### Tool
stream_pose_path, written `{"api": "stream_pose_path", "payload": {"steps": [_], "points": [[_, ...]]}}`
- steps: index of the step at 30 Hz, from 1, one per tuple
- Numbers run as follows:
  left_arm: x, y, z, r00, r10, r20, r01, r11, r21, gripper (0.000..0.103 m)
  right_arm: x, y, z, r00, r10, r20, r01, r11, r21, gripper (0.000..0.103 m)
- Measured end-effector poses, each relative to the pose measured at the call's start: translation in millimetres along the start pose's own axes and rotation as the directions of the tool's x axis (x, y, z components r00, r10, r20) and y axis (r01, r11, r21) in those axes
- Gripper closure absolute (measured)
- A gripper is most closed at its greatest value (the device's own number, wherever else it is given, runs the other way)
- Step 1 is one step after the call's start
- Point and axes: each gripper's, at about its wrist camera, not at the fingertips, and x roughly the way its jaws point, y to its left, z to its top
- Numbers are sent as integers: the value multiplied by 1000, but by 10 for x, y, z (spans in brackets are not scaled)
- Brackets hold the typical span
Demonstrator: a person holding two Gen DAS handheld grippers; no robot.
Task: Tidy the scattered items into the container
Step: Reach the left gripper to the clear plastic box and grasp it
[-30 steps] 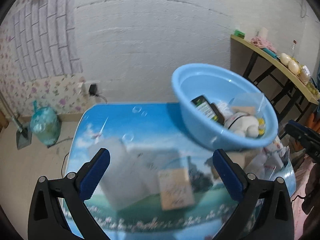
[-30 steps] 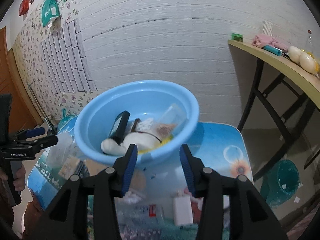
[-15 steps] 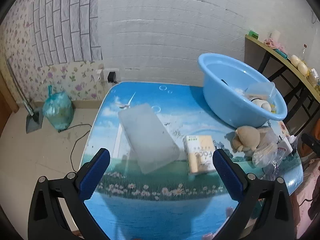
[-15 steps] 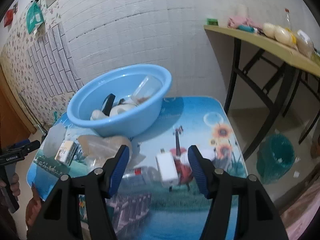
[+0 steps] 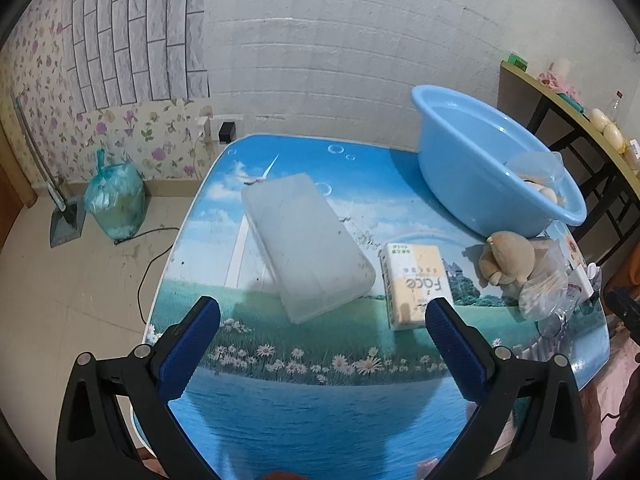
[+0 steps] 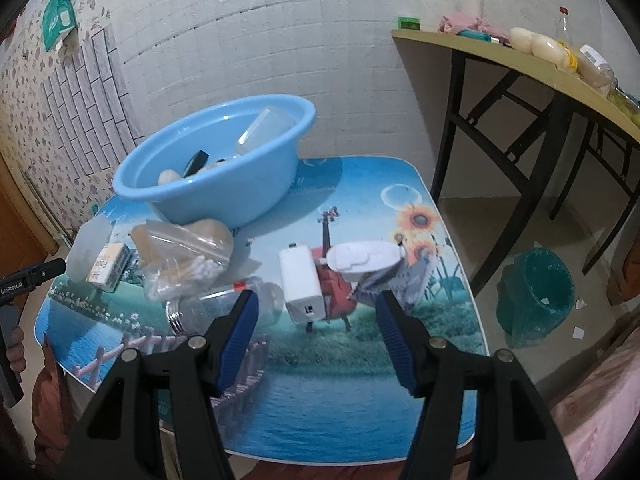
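Your left gripper (image 5: 318,320) hangs over the near part of the table (image 5: 304,412), jaws wide apart w/ nothing between them. Just ahead of it lies a frosted translucent box (image 5: 306,240), flat and set at an angle. Right of that is a yellow-and-white tissue pack (image 5: 416,284), printed face up. Next comes a tan plush toy (image 5: 510,256), up against a clear zip bag of cotton swabs (image 6: 188,268). Behind those sits the light-blue basin (image 6: 216,168), round w/ a rolled rim, tilted, part on the plush. Inside it: a clear plastic cup, a dark flat item, pale bits. Your right gripper (image 6: 318,318) has jaws apart, empty, w/ a white charger block (image 6: 300,282) just beyond them. Beside that are a white lidded case (image 6: 362,258) and a clear jar (image 6: 208,310) on its side.
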Motion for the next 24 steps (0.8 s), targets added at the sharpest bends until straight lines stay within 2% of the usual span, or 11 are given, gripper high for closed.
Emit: {"api": "stream_pose_path", "payload": {"steps": [8,15,24], "points": [[133,68,-57,998,-17,-61,15,999,-37,0,44,-69,2,1000,-11,1,11,1000,14,42],[195,91,-24,998,-4,-64,1,999,-44,0,87,-225,39,999,-44,3,44,998,48,42],[381,140,107,996,15,-88,-22,996,-82,0,245,-362,50,996,-85,-40,88,994,70,42]]}}
